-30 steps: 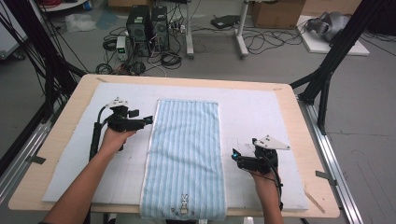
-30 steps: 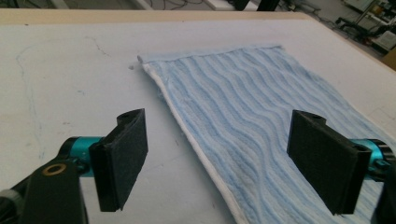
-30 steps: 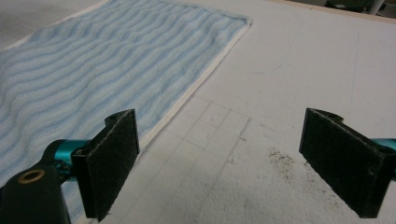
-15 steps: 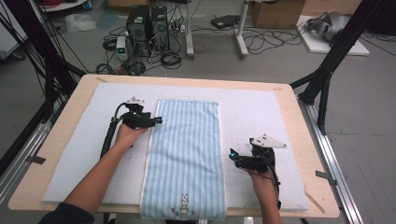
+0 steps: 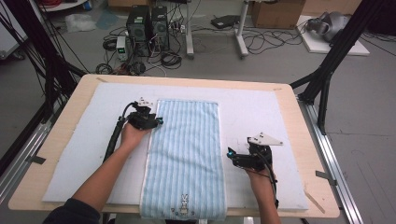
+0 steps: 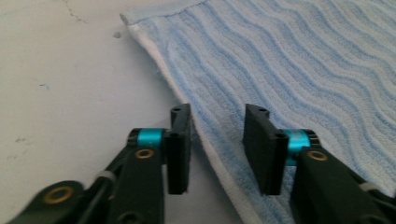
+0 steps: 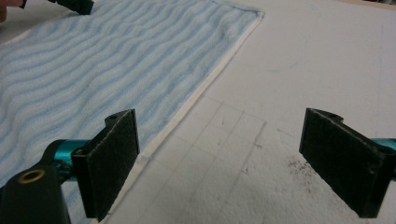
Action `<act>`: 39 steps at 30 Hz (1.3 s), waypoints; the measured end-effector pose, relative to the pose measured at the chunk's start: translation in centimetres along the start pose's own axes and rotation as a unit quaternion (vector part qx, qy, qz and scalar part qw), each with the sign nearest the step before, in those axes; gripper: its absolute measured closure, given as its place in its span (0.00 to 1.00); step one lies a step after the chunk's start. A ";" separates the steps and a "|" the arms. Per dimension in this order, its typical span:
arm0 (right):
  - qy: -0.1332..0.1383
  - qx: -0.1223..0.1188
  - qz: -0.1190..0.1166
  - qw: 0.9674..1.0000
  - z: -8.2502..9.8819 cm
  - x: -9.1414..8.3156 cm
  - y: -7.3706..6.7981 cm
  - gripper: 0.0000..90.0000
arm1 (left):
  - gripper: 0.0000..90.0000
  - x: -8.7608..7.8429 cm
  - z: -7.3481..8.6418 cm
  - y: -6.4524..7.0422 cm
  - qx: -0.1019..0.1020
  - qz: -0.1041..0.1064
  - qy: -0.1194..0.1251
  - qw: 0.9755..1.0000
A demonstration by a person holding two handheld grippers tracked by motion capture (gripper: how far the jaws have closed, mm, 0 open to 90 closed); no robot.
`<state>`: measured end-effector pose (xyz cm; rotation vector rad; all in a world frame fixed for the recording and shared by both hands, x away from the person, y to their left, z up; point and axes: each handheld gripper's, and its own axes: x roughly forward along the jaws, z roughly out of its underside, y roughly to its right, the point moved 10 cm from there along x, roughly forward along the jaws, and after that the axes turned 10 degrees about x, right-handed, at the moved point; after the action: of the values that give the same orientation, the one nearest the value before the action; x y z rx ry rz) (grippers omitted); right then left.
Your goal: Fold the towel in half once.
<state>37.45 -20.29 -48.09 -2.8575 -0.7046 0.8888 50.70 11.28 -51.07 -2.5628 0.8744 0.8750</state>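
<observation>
A light blue striped towel (image 5: 187, 154) lies flat and lengthwise on the white mat (image 5: 261, 112), with a small rabbit print at its near end. My left gripper (image 5: 158, 121) is at the towel's left edge, near the far left corner. In the left gripper view its jaws (image 6: 217, 116) have just been closing. They straddle the towel's white hem (image 6: 219, 172), and a gap still shows between the pads. My right gripper (image 5: 229, 154) rests on the mat just right of the towel's right edge. Its jaws (image 7: 222, 135) are open wide, with nothing but mat between them.
The mat covers a wooden table (image 5: 65, 121). Black frame legs (image 5: 327, 79) stand at the table's right and left sides. Computer cases (image 5: 147, 23) and cables lie on the floor beyond the far edge.
My left hand moved right and slightly down onto the towel's left edge, and its jaws narrowed. The right gripper stayed where it was.
</observation>
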 end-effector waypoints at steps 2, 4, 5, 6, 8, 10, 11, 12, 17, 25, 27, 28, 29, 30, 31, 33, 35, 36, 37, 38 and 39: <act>-0.005 0.000 0.000 1.000 -0.3 0.5 -0.1 0.13 | 0.79 0.0 0.0 0.0 -0.012 0.006 0.002 1.000; -0.012 -0.002 -0.002 1.000 -0.7 1.3 -0.2 0.13 | 0.92 0.0 0.0 0.1 -0.036 0.029 0.007 0.999; -0.017 -0.003 -0.003 1.000 -1.0 1.9 -0.2 0.13 | 0.94 0.0 0.0 0.1 -0.038 0.033 0.008 0.999; -0.023 0.000 -0.004 1.000 -1.2 2.4 -0.2 0.13 | 0.95 0.0 0.0 0.1 -0.044 0.036 0.011 0.998; -0.034 0.010 -0.007 0.999 -1.7 3.5 -0.1 0.13 | 0.95 0.0 0.1 0.0 -0.051 0.040 0.011 0.998; -0.043 0.017 -0.009 0.999 -2.4 4.8 0.0 0.13 | 0.96 0.0 0.0 0.0 -0.065 0.046 0.015 0.997; -0.046 0.016 -0.009 0.999 -2.8 5.4 0.0 0.13 | 0.96 -0.1 0.1 -0.1 -0.067 0.049 0.016 0.996; -0.050 0.016 -0.011 0.999 -3.3 6.1 -0.1 0.13 | 0.96 -0.1 0.1 -0.1 -0.071 0.052 0.016 0.996; -0.076 0.023 -0.015 0.997 -4.7 9.1 -0.3 0.15 | 0.96 -0.2 0.1 -0.2 -0.081 0.056 0.016 0.995; -0.087 0.038 -0.001 0.995 -5.5 12.0 0.2 0.38 | 0.96 -0.1 0.2 -0.2 -0.088 0.061 0.018 0.994; -0.093 0.046 0.004 0.995 -5.6 12.7 0.3 0.45 | 0.96 -0.1 0.2 -0.3 -0.092 0.064 0.019 0.993; -0.094 0.045 0.010 0.995 -5.6 12.9 0.3 0.48 | 0.96 -0.1 0.3 -0.3 -0.093 0.065 0.020 0.993; -0.099 0.045 0.018 0.994 -5.6 13.3 0.3 0.49 | 0.96 -0.1 0.3 -0.3 -0.094 0.067 0.019 0.993; -0.105 0.043 0.024 0.993 -5.5 13.6 0.2 0.51 | 0.96 -0.1 0.3 -0.3 -0.096 0.068 0.021 0.993; -0.113 0.035 0.026 0.993 -5.4 13.9 0.0 0.55 | 0.96 -0.1 0.3 -0.3 -0.096 0.068 0.021 0.993; -0.125 0.006 0.044 0.991 -5.1 14.4 -0.3 0.58 | 0.96 -0.1 0.3 -0.3 -0.095 0.067 0.020 0.993; -0.130 -0.012 0.051 0.990 -5.1 14.5 -0.5 0.61 | 0.96 -0.1 0.3 -0.3 -0.094 0.066 0.021 0.993; -0.134 -0.007 0.052 0.990 -5.2 14.5 -0.6 0.62 | 0.97 -0.1 0.2 -0.3 -0.092 0.064 0.022 0.993; -0.135 -0.007 0.054 0.989 -5.2 14.5 -0.5 0.64 | 0.97 -0.1 0.2 -0.3 -0.089 0.063 0.022 0.994; -0.138 -0.005 0.055 0.989 -5.1 14.4 -0.6 0.68 | 0.97 -0.1 0.3 -0.3 -0.085 0.062 0.021 0.994; -0.138 -0.008 0.055 0.989 -5.1 14.4 -0.7 0.72 | 0.97 -0.2 0.3 -0.2 -0.086 0.060 0.024 0.994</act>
<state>50.47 -12.90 -51.18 -2.8396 -0.5806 1.3186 50.63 11.65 -51.16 -2.7114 1.0185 0.9658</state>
